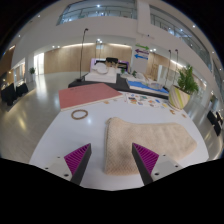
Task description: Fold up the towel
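A beige towel (148, 138) lies flat on the white table (70, 140), just ahead of my fingers and reaching off to the right. My gripper (112, 160) is open, with nothing between its magenta pads (77, 157). The towel's near edge lies between the fingertips and a little beyond them. The fingers hover just above the table, apart from the towel.
A pink mat (88, 95) lies further back on the left. A tape ring (79, 115) sits on the table between the mat and me. Small items (150, 90) and a potted plant (184, 84) stand at the far right. Beyond is an open hall.
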`<state>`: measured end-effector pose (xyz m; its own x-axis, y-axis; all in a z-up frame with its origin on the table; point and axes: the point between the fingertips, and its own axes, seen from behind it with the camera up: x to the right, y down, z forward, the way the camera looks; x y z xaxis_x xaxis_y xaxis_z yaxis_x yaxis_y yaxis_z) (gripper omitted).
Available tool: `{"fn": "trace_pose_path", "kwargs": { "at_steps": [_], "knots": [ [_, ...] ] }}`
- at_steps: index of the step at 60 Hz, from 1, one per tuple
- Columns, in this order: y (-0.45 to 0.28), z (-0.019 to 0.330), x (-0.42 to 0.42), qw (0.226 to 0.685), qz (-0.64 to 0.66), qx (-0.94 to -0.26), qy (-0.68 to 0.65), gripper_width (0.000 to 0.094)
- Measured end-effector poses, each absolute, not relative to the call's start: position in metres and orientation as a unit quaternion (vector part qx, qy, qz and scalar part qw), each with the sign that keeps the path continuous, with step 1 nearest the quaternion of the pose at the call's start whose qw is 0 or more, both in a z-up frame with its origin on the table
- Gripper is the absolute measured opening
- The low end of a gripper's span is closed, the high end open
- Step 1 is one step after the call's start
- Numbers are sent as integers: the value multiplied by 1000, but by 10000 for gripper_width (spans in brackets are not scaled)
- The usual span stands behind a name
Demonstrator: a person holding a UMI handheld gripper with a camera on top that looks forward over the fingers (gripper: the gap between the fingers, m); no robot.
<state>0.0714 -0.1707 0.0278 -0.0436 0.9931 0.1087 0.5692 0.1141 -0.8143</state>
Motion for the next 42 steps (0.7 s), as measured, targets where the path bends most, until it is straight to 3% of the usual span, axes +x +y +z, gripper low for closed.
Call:
{"fn": "trace_pose_path", "kwargs": {
  "at_steps": [7, 11, 19, 26, 36, 42],
  "knots": [
    [-167, -3, 45, 344, 285, -592, -670, 825],
    [-168, -12, 39, 336, 281, -589, -679, 759],
    [-145, -10, 29, 363, 256, -584, -680, 33],
    [-145, 0, 28, 318, 282, -598, -679, 11],
    [-90, 83, 17, 316, 340, -611, -641, 10],
    [-19, 118, 11, 329, 346, -626, -617, 10]
  ]
}}
